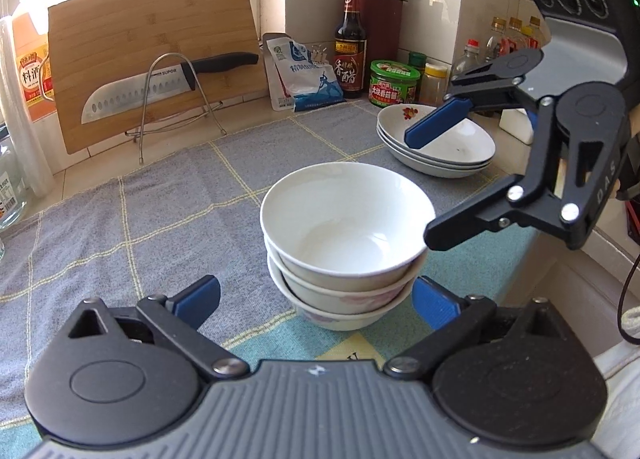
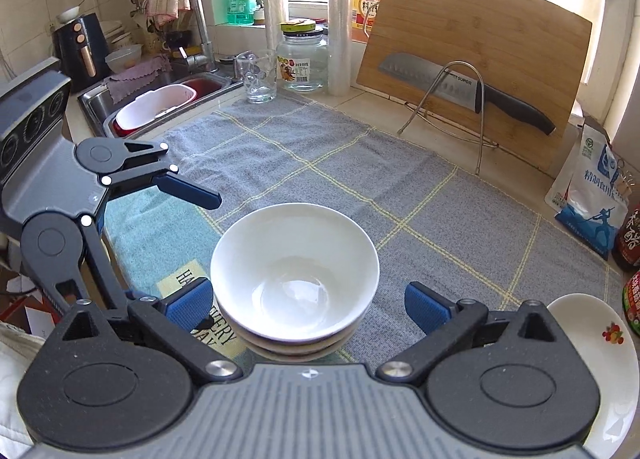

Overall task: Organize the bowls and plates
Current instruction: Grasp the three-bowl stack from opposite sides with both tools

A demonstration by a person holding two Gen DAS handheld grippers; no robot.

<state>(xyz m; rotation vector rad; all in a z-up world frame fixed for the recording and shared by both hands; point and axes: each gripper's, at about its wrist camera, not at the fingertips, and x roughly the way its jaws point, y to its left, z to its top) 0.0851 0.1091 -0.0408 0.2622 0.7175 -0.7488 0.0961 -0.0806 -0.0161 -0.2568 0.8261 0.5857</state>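
Observation:
A stack of three white bowls (image 1: 344, 243) stands on the grey checked mat (image 1: 160, 211); it also shows in the right wrist view (image 2: 296, 275). A stack of three white plates (image 1: 440, 147) with a fruit print sits at the mat's far right; its rim shows in the right wrist view (image 2: 600, 343). My left gripper (image 1: 316, 299) is open and empty, its fingers on either side of the bowl stack's base. My right gripper (image 2: 308, 305) is open and empty, straddling the bowl stack from the other side; in the left wrist view it (image 1: 424, 179) hovers between bowls and plates.
A bamboo cutting board (image 1: 156, 51) with a knife (image 1: 160, 87) on a wire rack leans at the back. Bottles, jars (image 1: 394, 83) and a salt bag (image 1: 300, 75) line the wall. A sink (image 2: 160, 103), glass (image 2: 260, 79) and jar (image 2: 302, 59) lie left.

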